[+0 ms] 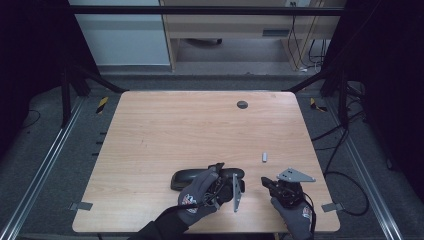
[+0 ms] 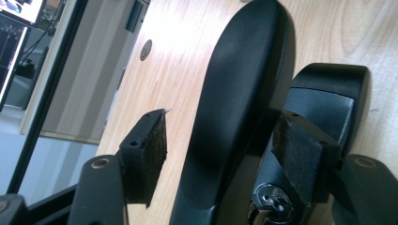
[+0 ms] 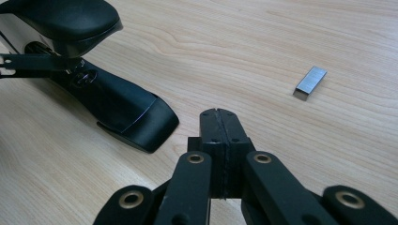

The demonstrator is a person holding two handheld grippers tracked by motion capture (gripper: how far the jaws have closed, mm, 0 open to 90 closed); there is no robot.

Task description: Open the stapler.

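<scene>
High view: the pale wooden table (image 1: 165, 130), a rounded-corner slab with fine lengthwise grain, takes up the middle of the frame, a small dark round cap (image 1: 242, 104) set in it toward the upper right. Low in the centre lies the black stapler (image 1: 189, 177), a long smooth matte plastic body, partly covered by the gloved left hand (image 1: 196, 196) and the left gripper (image 1: 227, 186). The left gripper view brings what is hidden from above: the stapler's (image 2: 234, 108) curved top arm runs up between two rough, felt-like pads, which stand apart on either side without pressing it, so the jaws are released around it; a shiny metal pin sits at its hinge in the lower right. At the lower right of the high view the right gripper (image 1: 266, 182) rests clear of everything, and the right gripper view shows its (image 3: 219, 123) black jaws clenched flat together on nothing, the stapler's wedge-shaped base at upper left. Smallest, a grey metal strip of staples (image 3: 310, 81) lies alone at upper right.
</scene>
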